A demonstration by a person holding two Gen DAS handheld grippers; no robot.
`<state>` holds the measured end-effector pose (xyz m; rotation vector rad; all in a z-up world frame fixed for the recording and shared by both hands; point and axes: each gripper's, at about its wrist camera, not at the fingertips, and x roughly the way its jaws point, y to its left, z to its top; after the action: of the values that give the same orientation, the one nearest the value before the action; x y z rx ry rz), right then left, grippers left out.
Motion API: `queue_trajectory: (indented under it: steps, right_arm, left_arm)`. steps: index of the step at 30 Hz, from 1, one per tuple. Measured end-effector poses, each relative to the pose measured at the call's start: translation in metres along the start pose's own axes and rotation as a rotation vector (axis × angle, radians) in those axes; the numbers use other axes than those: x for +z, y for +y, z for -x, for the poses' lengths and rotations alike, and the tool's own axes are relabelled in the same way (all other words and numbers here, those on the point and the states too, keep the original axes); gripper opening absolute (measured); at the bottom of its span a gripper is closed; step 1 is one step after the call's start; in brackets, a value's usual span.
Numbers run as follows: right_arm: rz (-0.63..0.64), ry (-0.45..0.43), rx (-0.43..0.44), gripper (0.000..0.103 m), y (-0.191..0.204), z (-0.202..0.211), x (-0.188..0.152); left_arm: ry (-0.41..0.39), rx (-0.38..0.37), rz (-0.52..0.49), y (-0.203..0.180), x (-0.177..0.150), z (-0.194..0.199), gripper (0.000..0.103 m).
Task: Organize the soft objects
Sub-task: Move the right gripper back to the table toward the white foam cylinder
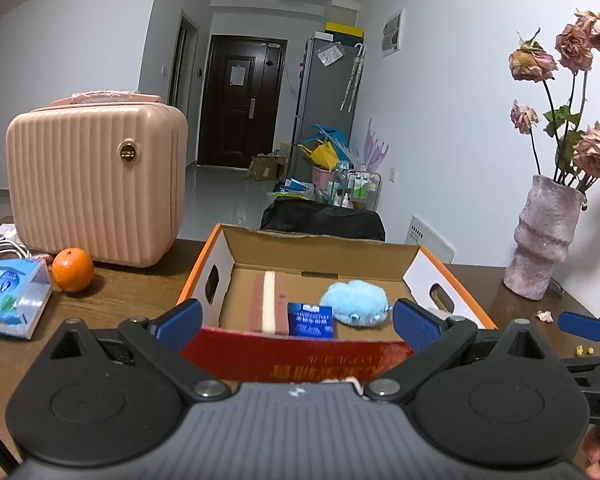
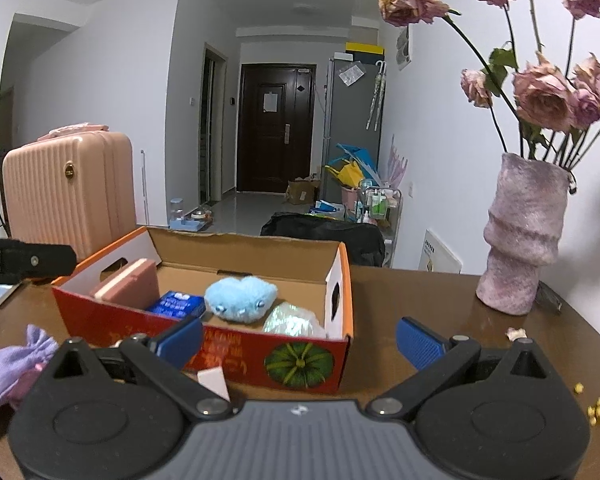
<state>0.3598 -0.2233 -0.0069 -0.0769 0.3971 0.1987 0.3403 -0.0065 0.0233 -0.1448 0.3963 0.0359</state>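
Left tool [image 1: 298, 322]: jaws spread wide, empty, held just in front of the red near wall of the box [image 1: 320, 354]. Right tool [image 2: 300, 338]: jaws likewise spread wide, empty, held before the box's near right corner.

The box [image 2: 204, 340] is an open cardboard carton on the brown worktop [image 2: 420, 292], with orange edges, white end walls with hand slots, and a pumpkin print on its red front.

Contents of the box:
- Plush [image 1: 358, 302], pale blue and fluffy, lying near the middle of the floor; seen also from the right wrist [image 2: 240, 298].
- Pack [image 1: 311, 320], dark blue with white print, just left of the plush and touching or nearly touching it.
- Sponge [image 2: 130, 284], pink with a pale stripe, standing on edge at the left end.
- Wrapper [image 2: 290, 320], shiny and crumpled, in the near right corner.

Outside the box:
- Pouch [image 2: 14, 368], lilac fabric, on the worktop at the left of the right wrist view, beside the right tool's left finger.
- Case [image 1: 96, 184], pink and ribbed, standing left of the box.
- Orange [image 1: 73, 270], at the foot of the case.
- Tissues [image 1: 10, 300], left of the orange.
- Vase [image 2: 520, 236], with dried roses, right of the box and well apart from it.
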Motion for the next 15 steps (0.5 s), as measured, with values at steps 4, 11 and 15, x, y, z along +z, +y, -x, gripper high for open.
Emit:
queue_trajectory:
  steps: [4,11,15]
  right_arm:
    - [-0.007,0.002,-0.001,0.103,0.000,0.014,-0.009]
    - [-0.014,0.012,-0.012,0.103,-0.001,0.038,-0.030]
    - [0.002,0.018,-0.022,0.103,0.002,0.051,-0.041]
  left_arm:
    - [0.005,0.002,-0.006,0.000,-0.007,0.011,0.103]
    - [0.011,-0.004,-0.014,0.001,-0.020,0.033,0.103]
    - [0.018,-0.008,-0.019,0.002,-0.029,0.045,0.103]
